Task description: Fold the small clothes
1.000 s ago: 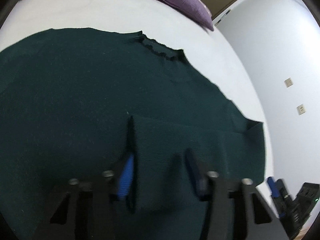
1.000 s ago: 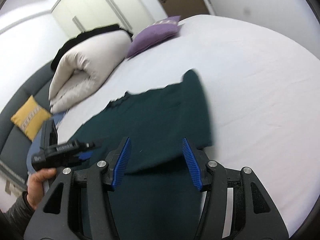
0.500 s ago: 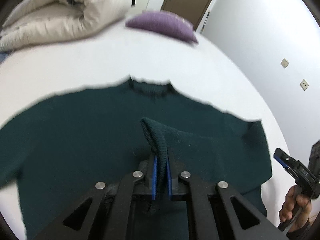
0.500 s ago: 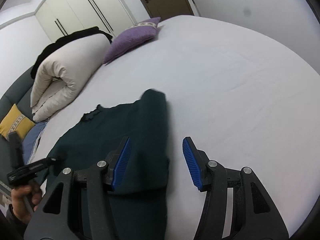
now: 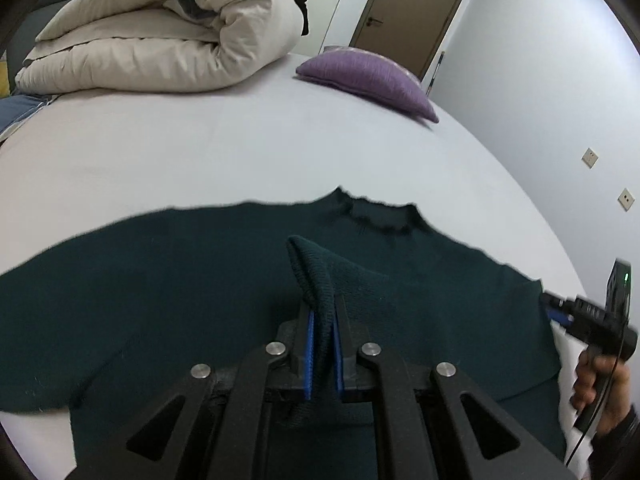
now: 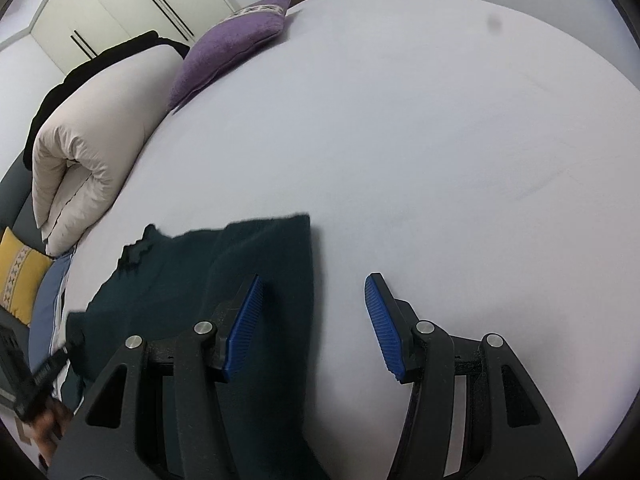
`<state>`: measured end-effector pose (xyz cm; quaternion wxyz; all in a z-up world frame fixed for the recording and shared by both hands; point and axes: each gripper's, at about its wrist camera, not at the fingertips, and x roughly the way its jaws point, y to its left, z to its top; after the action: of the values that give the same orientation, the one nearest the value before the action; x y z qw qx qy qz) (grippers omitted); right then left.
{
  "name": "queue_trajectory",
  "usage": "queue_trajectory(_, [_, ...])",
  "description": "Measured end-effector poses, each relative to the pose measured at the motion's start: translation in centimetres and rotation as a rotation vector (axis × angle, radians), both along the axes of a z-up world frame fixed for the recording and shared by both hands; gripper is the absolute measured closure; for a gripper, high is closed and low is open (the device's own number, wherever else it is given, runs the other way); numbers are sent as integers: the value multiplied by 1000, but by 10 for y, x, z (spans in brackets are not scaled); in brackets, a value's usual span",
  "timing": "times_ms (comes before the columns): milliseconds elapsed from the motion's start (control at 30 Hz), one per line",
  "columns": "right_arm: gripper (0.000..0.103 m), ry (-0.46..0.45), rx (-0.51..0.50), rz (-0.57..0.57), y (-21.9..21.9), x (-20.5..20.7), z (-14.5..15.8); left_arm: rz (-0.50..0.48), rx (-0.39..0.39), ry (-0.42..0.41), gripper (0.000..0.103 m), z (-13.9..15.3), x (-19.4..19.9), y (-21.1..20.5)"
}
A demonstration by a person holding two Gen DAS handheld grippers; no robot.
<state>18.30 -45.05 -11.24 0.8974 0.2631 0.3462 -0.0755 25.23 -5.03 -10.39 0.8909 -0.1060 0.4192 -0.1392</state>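
Observation:
A dark green knit sweater (image 5: 168,288) lies spread on the white bed (image 5: 200,152), neckline (image 5: 380,216) toward the pillows. My left gripper (image 5: 322,324) is shut on the cuff of the sleeve (image 5: 312,268) folded over the sweater's body and holds it raised. My right gripper (image 6: 312,320) is open and empty, over the sweater's right edge (image 6: 296,280) and the bare sheet; it also shows in the left wrist view (image 5: 560,312) at the sweater's right side.
A rolled beige duvet (image 5: 160,36) and a purple cushion (image 5: 368,76) lie at the head of the bed. A yellow cushion (image 6: 20,272) sits off the bed's left side. The bed (image 6: 440,140) stretches white to the right.
My left gripper has shut on the folded sleeve's cuff and lifted it, tilting back up. My right gripper has swung right, off the sweater toward its right edge.

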Motion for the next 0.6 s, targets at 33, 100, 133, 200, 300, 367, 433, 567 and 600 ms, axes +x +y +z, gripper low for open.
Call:
queue_trajectory(33, [74, 9, -15, 12, 1, 6, 1, 9, -12, 2, 95, -4, -1, 2])
queue_trajectory(100, [90, 53, -63, 61, 8, 20, 2, 28, -40, 11, 95, -10, -3, 11])
queue_trajectory(133, [95, 66, -99, 66, 12, 23, 3, 33, -46, 11, 95, -11, -4, 13])
queue_trajectory(200, [97, 71, -157, 70, 17, 27, 8, 30, -40, 5, 94, -13, -9, 14])
queue_trajectory(300, [97, 43, -137, 49, 13, 31, 13, 27, -13, 4, 94, -20, -10, 14])
queue_trajectory(367, [97, 55, -129, 34, 10, 39, 7, 28, -15, 32, 94, -30, -3, 15])
queue_trajectory(433, [98, 57, -124, 29, 6, 43, -3, 27, -21, 41, 94, -37, 3, 17])
queue_trajectory(567, [95, 27, -89, 24, 6, 36, -4, 9, -34, 30, 93, -35, 3, 18])
queue_trajectory(600, [91, 36, -98, 18, 8, 32, -2, 0, -32, 20, 93, -33, 4, 18])
